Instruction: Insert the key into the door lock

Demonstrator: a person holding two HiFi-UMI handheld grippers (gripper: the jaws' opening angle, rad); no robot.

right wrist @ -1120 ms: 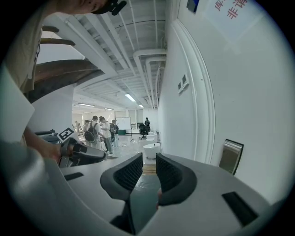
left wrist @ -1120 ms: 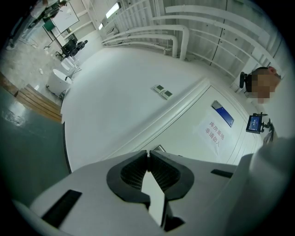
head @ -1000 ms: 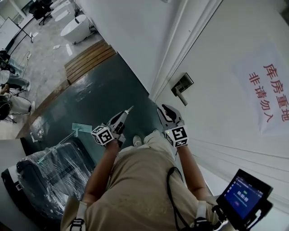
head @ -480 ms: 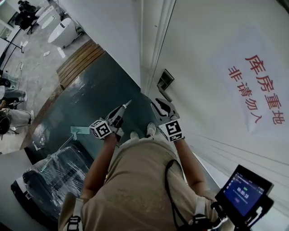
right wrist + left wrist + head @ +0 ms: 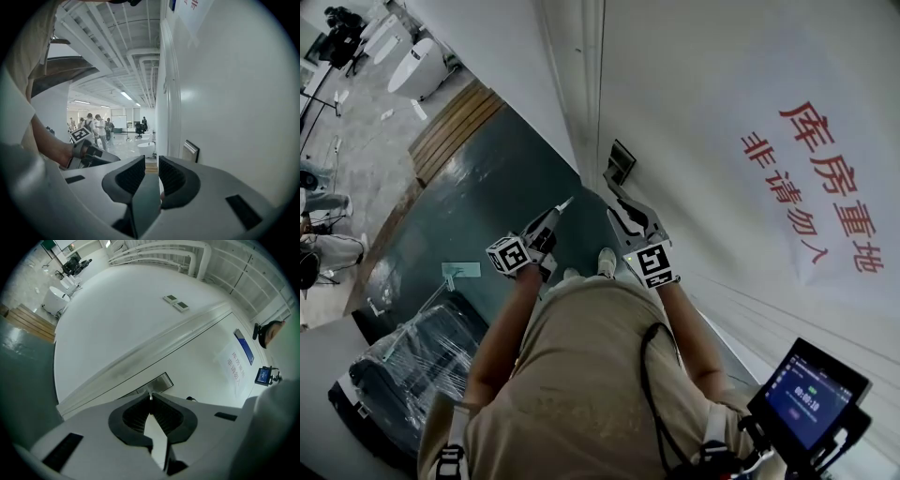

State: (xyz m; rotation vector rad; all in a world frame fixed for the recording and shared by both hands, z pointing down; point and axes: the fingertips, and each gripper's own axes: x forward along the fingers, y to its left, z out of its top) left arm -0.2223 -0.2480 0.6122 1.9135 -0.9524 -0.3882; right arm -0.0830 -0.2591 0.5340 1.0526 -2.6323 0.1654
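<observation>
The door lock (image 5: 622, 160) is a dark plate with a metal lever handle on the white door (image 5: 703, 112). My left gripper (image 5: 555, 214) is shut on a thin silvery key (image 5: 565, 202) that points up toward the lock, a short way left of and below it. In the left gripper view the key tip (image 5: 150, 395) sticks out between the closed jaws, just under the lock plate (image 5: 161, 382). My right gripper (image 5: 617, 194) sits right below the handle, jaws slightly apart with nothing between them (image 5: 158, 174). The lock plate (image 5: 191, 151) shows just ahead on the right.
A white notice with red characters (image 5: 825, 197) hangs on the door. A tablet (image 5: 809, 397) is at the lower right. A plastic-wrapped dark bundle (image 5: 403, 375) lies on the green floor at left. A wooden platform (image 5: 455, 127), white tubs and several people (image 5: 96, 125) are farther off.
Both grippers have moved closer to the door lock. The right gripper now sits right at the handle, and the key tip is nearer the lock plate.
</observation>
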